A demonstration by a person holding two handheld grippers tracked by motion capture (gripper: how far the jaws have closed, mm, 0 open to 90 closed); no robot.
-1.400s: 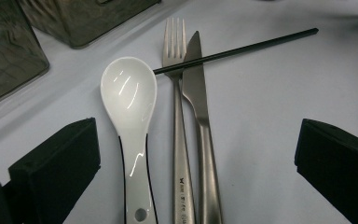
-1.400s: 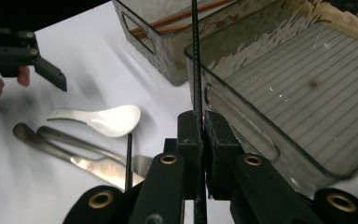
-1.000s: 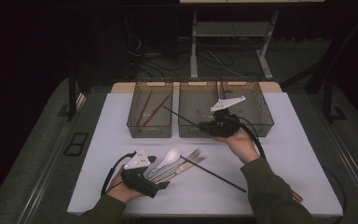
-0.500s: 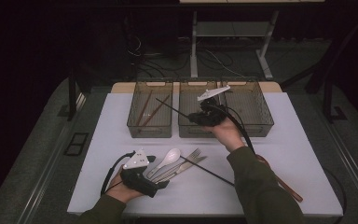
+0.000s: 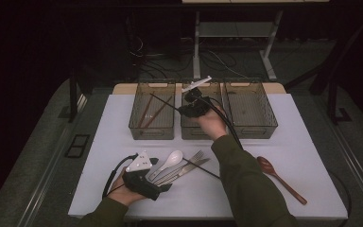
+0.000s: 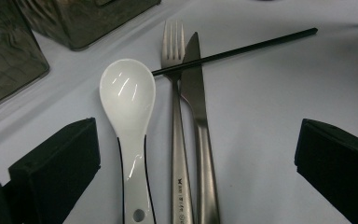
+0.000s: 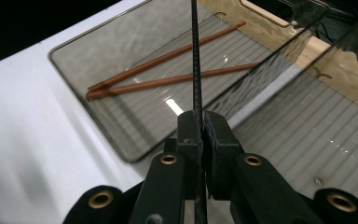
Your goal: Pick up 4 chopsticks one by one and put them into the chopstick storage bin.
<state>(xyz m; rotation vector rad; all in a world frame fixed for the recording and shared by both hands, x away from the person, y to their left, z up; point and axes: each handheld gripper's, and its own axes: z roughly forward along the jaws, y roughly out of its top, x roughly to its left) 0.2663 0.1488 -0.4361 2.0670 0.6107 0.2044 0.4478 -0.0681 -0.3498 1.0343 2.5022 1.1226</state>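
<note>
High view: a white tabletop (image 5: 307,142) is being used as the work surface, with three smoked clear bins lined up along its far edge. The left bin (image 5: 152,131) is holding two brown chopsticks (image 5: 152,111), lying crossed near their far ends. The middle bin (image 5: 194,132) and the right bin (image 5: 250,130) are sitting just beside it.

The right gripper (image 5: 187,103) is being held over the middle bin, near its wall shared with the left bin. Its jaws are being kept clenched on a black chopstick (image 5: 163,101), which is being pointed out over the left bin; in the right gripper view the stick (image 7: 196,70) is seen running straight up from the pinched pads, above the two brown ones.

The left gripper (image 5: 163,182) is being rested on the near tabletop, jaws released and spread wide, nothing being gripped. Between them in the left gripper view are lying a white spoon (image 6: 128,107), a fork (image 6: 175,93) and a knife (image 6: 198,116), side by side, the last two touching. A second black chopstick (image 6: 242,49) is lying across the fork and knife.

A brown wooden spoon (image 5: 279,177) is lying well apart at the near right.
</note>
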